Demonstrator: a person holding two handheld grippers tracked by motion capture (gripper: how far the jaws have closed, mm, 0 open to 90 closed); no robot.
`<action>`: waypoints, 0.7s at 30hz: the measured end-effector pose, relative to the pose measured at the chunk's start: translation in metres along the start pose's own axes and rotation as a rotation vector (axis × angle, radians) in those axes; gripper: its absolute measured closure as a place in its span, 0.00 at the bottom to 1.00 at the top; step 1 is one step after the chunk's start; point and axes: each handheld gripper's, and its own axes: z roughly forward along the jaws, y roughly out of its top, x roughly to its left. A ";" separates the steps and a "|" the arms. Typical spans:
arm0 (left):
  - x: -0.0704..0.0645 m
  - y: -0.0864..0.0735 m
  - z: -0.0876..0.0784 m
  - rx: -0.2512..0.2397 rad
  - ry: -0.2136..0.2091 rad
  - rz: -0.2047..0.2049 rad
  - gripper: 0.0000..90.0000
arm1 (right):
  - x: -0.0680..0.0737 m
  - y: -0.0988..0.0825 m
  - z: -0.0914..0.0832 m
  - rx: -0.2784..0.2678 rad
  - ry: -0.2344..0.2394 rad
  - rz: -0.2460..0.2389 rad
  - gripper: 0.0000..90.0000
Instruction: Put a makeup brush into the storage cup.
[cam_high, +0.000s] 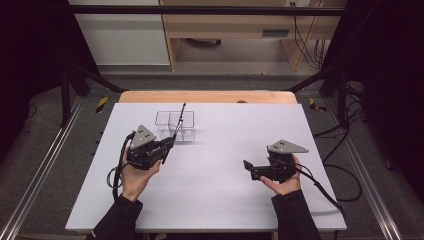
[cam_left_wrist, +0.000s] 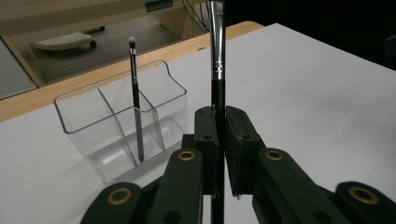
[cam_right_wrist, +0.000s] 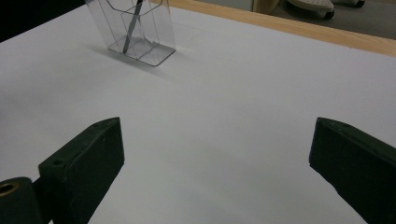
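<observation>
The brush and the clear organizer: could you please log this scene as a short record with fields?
left claw: shut on a brush, held upright by its black handle
brush head: beyond the top of the left gripper view
organizer: clear, with compartments, standing on the white table beside the left claw
second brush: stands in the organizer, tip up
right claw: open, nothing between its jaws, over bare table
next step (likely): put the held brush in the organizer

Held brush (cam_left_wrist: 217, 56) tip cut off by top edge; organizer (cam_right_wrist: 133, 28) top cropped.
</observation>
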 end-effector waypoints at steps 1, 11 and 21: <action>0.002 0.001 -0.001 -0.011 0.003 -0.011 0.93 | 0.000 0.000 0.000 -0.002 -0.001 -0.002 0.04; 0.007 0.009 -0.004 -0.050 0.007 -0.034 0.93 | -0.001 0.001 -0.002 -0.015 -0.009 0.000 0.04; 0.012 0.018 0.000 -0.093 0.016 -0.053 0.93 | -0.001 0.000 -0.001 -0.009 -0.010 -0.005 0.04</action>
